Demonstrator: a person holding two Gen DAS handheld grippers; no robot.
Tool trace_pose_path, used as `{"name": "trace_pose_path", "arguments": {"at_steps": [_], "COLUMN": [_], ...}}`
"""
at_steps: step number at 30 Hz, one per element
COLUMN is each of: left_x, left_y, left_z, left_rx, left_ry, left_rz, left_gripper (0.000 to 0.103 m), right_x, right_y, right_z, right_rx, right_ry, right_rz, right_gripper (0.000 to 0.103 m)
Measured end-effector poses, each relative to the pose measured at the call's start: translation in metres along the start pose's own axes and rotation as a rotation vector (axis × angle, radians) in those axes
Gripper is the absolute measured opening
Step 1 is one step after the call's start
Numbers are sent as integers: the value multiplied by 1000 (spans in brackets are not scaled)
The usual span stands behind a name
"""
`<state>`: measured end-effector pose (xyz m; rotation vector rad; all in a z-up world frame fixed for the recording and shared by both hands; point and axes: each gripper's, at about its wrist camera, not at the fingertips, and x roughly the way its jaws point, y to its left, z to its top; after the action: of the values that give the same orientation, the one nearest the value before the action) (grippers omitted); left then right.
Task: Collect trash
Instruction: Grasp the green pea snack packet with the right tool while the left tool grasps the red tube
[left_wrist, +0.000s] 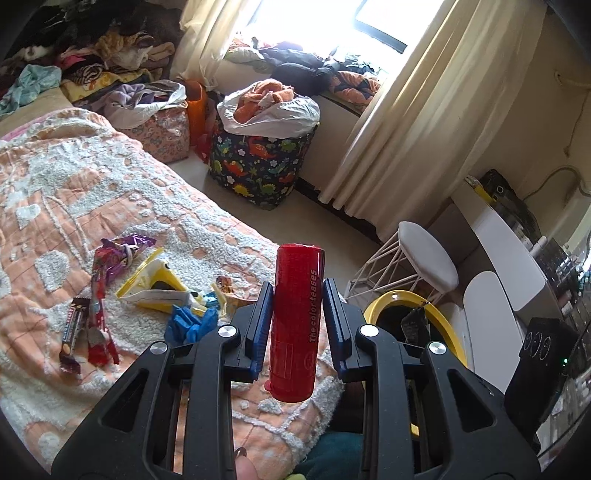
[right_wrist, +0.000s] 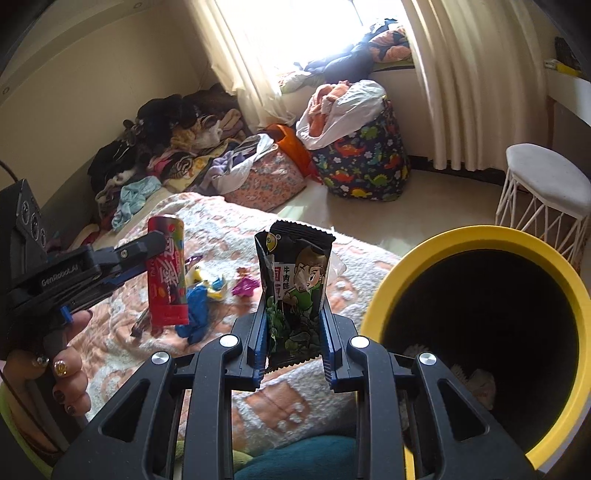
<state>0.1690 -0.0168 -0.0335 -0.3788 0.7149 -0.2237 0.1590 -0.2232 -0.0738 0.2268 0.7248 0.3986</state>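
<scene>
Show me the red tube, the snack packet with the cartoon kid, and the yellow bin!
red tube (left_wrist: 295, 325): left wrist view, middle of its side.
snack packet (right_wrist: 297, 291): right wrist view, its printed front.
yellow bin (right_wrist: 476, 240): right wrist view, top of its rim.

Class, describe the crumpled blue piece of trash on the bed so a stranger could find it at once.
Start at the bed's orange-and-white blanket. Near its foot lies a cluster of wrappers; the blue piece sits at the cluster's near edge, beside the yellow packet. It alone is plain blue and unprinted.

Your red tube (left_wrist: 295, 325) reads "The color teases" down its side. "GenRobot.AI" is printed on your left tool (right_wrist: 159, 258). The snack packet (right_wrist: 295, 295) shows "牛肉味".
</scene>
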Motion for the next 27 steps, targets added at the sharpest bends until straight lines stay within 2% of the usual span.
{"name": "trace_pose_path", "arguments": {"at_steps": [13,27], "left_x": [18,30], "left_y": [-46,-91], "left_z": [-9,-30], "left_rx": [69,143], "left_ry": [39,78], "left_rz": [-68,-123], "left_gripper": [21,21], "right_x": [-22,-45], "right_y": [-61,-117], "right_z": [11,18], "right_rx": [111,222], "right_ry": [-58,-116], "right_rz": [-90,-151], "right_gripper": [23,23]}}
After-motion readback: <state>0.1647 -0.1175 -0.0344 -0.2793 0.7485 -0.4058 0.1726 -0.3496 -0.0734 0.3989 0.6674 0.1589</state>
